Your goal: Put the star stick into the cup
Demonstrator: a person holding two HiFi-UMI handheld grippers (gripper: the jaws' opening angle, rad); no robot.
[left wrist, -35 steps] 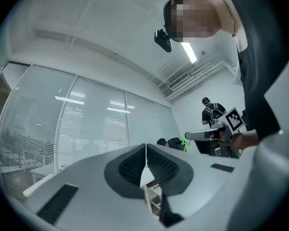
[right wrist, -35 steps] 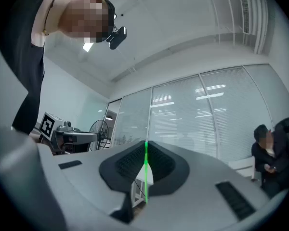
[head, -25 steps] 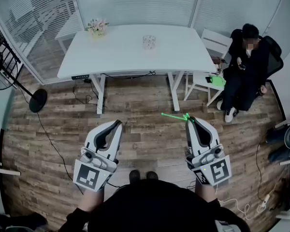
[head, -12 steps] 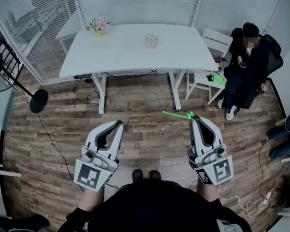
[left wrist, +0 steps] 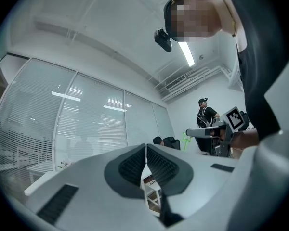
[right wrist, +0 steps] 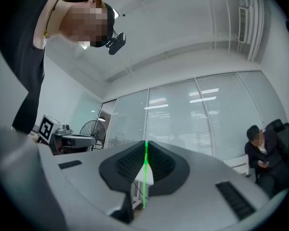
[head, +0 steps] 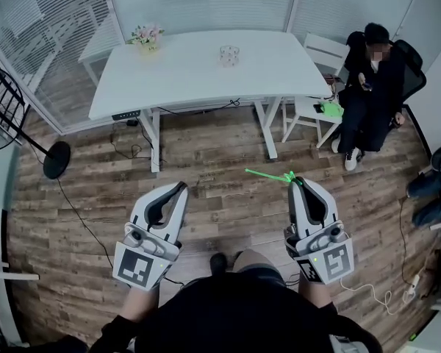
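Note:
My right gripper (head: 295, 183) is shut on a thin green star stick (head: 268, 176); the stick juts left from its tip and the star end sits at the jaws. In the right gripper view the green star stick (right wrist: 145, 174) runs straight up between the closed pads of the right gripper (right wrist: 145, 148). My left gripper (head: 181, 188) is held level beside it, shut, with nothing between its pads (left wrist: 135, 165). A clear patterned cup (head: 228, 55) stands on the white table (head: 184, 79), far ahead of both grippers.
A small flower pot (head: 148, 37) sits at the table's far left corner. A seated person (head: 371, 87) is in a chair at the right, with a white chair (head: 309, 112) next to the table. A fan stand (head: 55, 157) is at the left on the wood floor.
Both grippers and the camera have moved forward toward the table; the table and seated person sit slightly differently in the frame. The stick stays gripped in the right gripper.

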